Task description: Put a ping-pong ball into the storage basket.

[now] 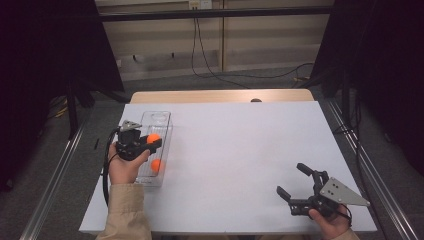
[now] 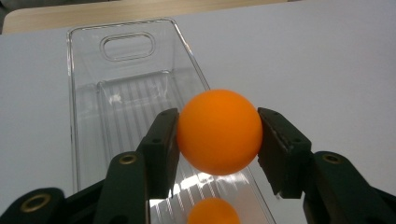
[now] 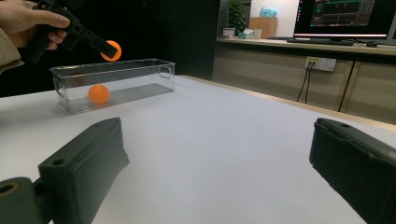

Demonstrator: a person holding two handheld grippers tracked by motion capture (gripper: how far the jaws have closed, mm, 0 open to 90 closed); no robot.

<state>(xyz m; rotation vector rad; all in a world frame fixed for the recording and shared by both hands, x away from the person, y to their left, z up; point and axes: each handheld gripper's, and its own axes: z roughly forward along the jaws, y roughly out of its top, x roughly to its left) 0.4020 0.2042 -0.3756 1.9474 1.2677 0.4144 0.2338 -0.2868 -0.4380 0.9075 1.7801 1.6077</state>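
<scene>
My left gripper [image 1: 154, 142] is shut on an orange ball [image 2: 219, 131] and holds it above the clear plastic bin [image 1: 162, 120] at the table's left. The held ball [image 1: 153, 138] hangs over the bin's middle [image 3: 110, 50]. A second orange ball [image 1: 156, 165] lies on the bin floor nearer the person [image 2: 214, 212] [image 3: 98, 94]. My right gripper [image 1: 294, 180] stands open over the white table near its front right corner, its jaws wide apart with nothing between them.
The white table top [image 1: 240, 150] stretches bare between the bin and the right gripper. A wooden strip [image 1: 220, 96] borders the far edge. Black curtains flank both sides, and cables run over the floor behind. A monitor [image 3: 345, 18] stands on a far counter.
</scene>
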